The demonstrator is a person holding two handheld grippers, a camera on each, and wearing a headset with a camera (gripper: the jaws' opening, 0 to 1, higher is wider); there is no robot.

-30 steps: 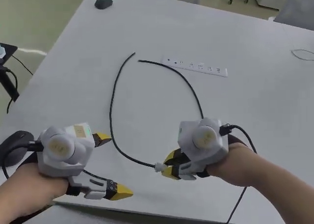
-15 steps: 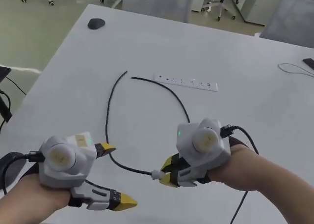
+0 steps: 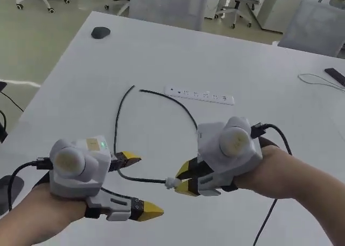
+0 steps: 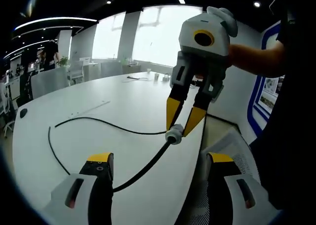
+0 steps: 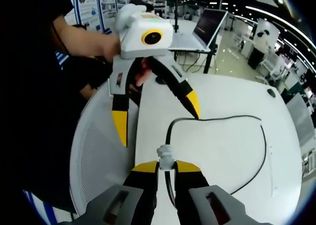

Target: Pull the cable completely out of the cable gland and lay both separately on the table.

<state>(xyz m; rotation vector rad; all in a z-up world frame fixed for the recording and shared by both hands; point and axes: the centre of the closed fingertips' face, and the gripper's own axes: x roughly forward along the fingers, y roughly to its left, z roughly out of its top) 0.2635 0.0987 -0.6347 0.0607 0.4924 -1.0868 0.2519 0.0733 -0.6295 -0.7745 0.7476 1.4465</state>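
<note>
A white cable gland (image 3: 170, 183) is threaded on a long black cable (image 3: 115, 132) that loops over the white table (image 3: 259, 68). My right gripper (image 3: 181, 182) is shut on the gland and holds it just above the table's near part. In the right gripper view the gland (image 5: 165, 157) sticks up between the closed yellow tips of the right gripper (image 5: 167, 168). My left gripper (image 3: 142, 185) is open, its jaws on either side of the cable just left of the gland. The left gripper view shows the cable (image 4: 143, 168) running between the jaws of the left gripper (image 4: 159, 160) up to the gland (image 4: 174, 135).
A white power strip (image 3: 199, 95) lies beyond the cable's two free ends. A dark mouse (image 3: 100, 33) sits at the far left corner. A thin wire (image 3: 318, 84) and a dark object (image 3: 335, 74) lie at the right edge. Office chairs stand past the far edge.
The left gripper has moved right, closer to the gland, and its open jaws now straddle the cable. The right gripper still holds the gland. The head camera has shifted.
</note>
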